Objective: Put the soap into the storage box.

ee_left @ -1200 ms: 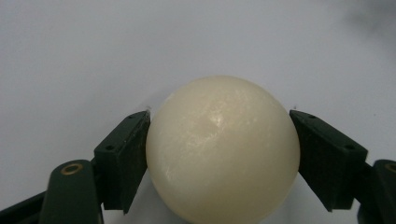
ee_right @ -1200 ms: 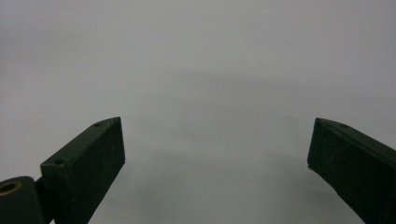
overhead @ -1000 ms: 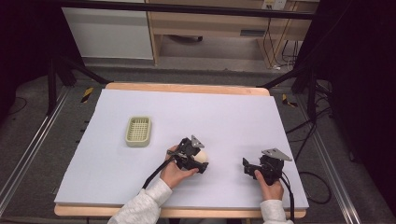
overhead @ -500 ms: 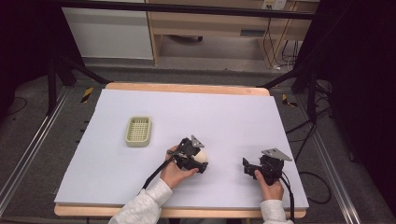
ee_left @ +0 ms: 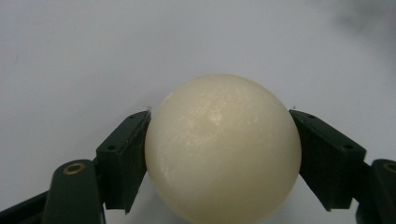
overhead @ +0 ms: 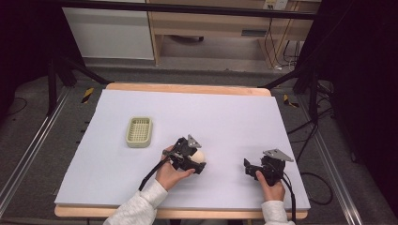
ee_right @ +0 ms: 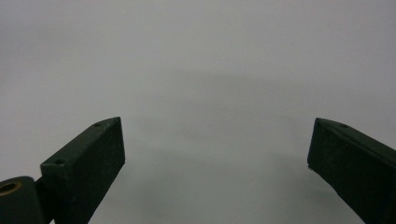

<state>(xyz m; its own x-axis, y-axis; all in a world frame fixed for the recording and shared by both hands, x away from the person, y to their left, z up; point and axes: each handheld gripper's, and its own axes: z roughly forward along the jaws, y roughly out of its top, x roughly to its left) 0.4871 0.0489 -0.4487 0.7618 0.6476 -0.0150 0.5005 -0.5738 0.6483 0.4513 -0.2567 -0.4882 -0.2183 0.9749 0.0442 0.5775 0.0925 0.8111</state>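
Near the tabletop's (overhead: 225,112) front edge, toward its right corner, the right tool (overhead: 250,168) sits low over bare surface with its jaws spread wide and nothing between them; the right gripper view shows plain grey tabletop in the gap.

A little farther in, around the middle of the front edge, the left tool (overhead: 197,161) is clamped on the ball (ee_left: 223,149). In the left gripper view both jaws press flat against its sides, roughly across its widest part, and the ball's underside looks at or just above the surface; I cannot tell whether it is touching.

The ball is cream, smooth and faintly glossy, with a soft highlight on top. It keeps its round outline where the jaws bear on it, so I judge it stiff, not squashy. It looks light enough for one tool. Slip is the main risk: a hard, polished sphere meets flat jaws along small contact patches, and a grip set above or below the middle would tend to squirt it out. The present hold across the equator is the right place; a firm, steady squeeze and a level carry should keep it. If dropped it would probably roll.

Farther back, toward the left edge, lies a basket (overhead: 139,131), well apart from the ball and with nothing visible inside.
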